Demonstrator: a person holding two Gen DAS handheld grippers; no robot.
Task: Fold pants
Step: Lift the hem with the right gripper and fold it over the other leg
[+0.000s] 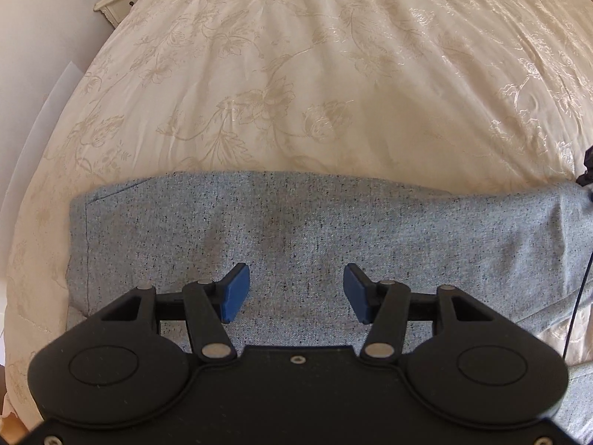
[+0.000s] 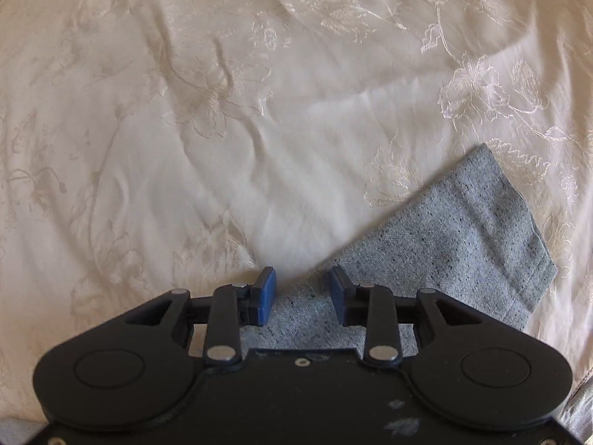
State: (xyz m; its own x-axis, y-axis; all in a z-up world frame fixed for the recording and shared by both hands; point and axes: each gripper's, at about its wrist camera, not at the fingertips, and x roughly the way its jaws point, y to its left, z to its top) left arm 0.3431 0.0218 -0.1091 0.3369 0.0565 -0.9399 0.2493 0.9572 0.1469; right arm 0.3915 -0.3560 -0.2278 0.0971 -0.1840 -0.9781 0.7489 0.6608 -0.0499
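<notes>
Cream floral bedspread (image 1: 296, 74) surrounds your grey pants (image 1: 296, 222); nightstand (image 1: 115, 3) sits far off. Your left gripper (image 1: 296, 289) and right gripper (image 2: 302, 293) both gape, empty.

Both cameras ride just behind their grippers and look steeply down at the bed. The left wrist view sits close over the grey pants (image 1: 296, 230), with the cream bedspread (image 1: 296, 74) running to twelve o'clock and a nightstand (image 1: 115, 5) at eleven. The right wrist view also hangs close; the pants (image 2: 463, 237) reach toward three o'clock. Both views share the pants and the bedspread (image 2: 185, 111).
</notes>
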